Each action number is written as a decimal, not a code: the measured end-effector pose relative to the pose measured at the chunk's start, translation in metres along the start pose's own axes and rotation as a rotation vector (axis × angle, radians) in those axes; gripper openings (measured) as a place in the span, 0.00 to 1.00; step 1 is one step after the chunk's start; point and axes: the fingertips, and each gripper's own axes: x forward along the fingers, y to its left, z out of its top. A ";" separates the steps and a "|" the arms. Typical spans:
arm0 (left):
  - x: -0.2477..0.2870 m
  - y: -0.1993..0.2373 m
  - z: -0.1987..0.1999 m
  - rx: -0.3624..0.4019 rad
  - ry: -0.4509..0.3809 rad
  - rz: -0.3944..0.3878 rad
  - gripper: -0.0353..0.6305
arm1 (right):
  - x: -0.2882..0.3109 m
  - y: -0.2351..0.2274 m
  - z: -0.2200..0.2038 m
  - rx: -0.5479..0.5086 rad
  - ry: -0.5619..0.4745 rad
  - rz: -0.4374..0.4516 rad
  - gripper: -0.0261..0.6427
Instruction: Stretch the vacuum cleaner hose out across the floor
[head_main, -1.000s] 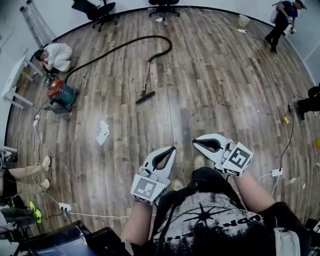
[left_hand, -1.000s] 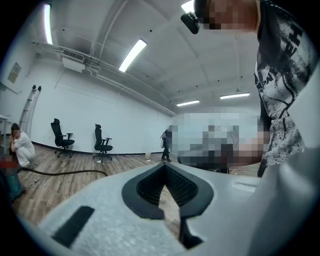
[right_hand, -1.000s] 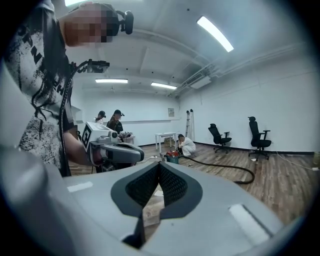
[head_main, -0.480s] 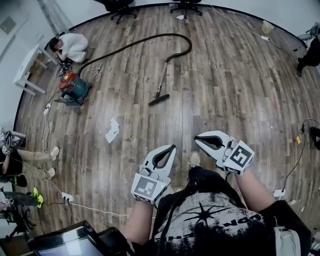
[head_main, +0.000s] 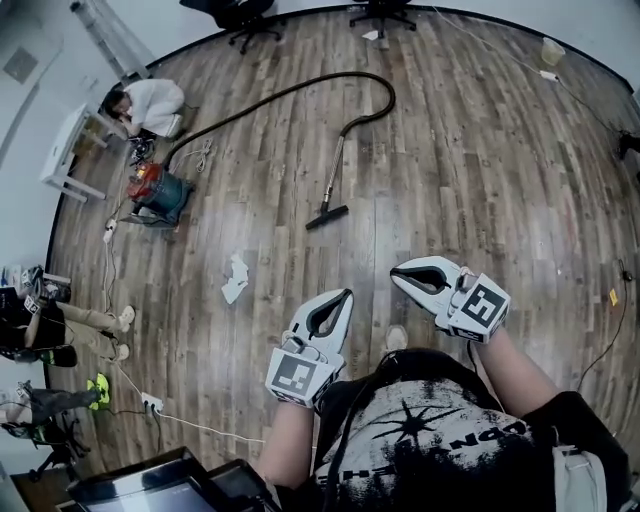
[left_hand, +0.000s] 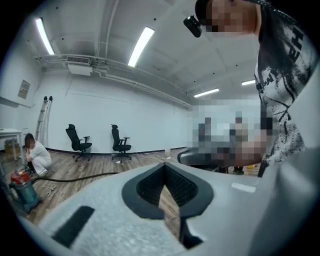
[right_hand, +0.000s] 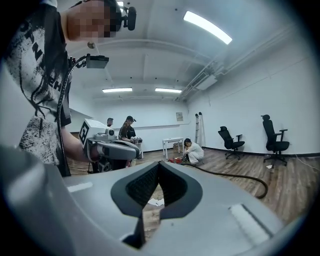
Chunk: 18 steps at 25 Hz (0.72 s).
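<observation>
At the left edge a white table (head_main: 72, 150) stands by the wall, with a crouching person (head_main: 152, 103) beside the red vacuum cleaner (head_main: 160, 190). Its hose (head_main: 393, 100) arcs right across the far floor, then hooks back to the floor head (head_main: 327, 216). A paper scrap (head_main: 236, 278) lies nearer. Open wood floor (head_main: 490, 180) spreads to the right. The left gripper (head_main: 345, 296) and right gripper (head_main: 398, 273) are closed and empty, well apart from the hose, which sits lower in view than a second ago.
</observation>
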 end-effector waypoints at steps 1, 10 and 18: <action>0.008 0.001 0.002 0.002 -0.006 0.001 0.06 | -0.001 -0.008 -0.001 0.001 -0.004 0.005 0.05; 0.052 0.020 0.009 0.012 0.017 0.017 0.06 | -0.001 -0.062 -0.001 0.026 -0.049 -0.006 0.05; 0.082 0.070 0.002 0.005 0.042 0.006 0.06 | 0.030 -0.104 -0.009 0.037 -0.024 -0.049 0.05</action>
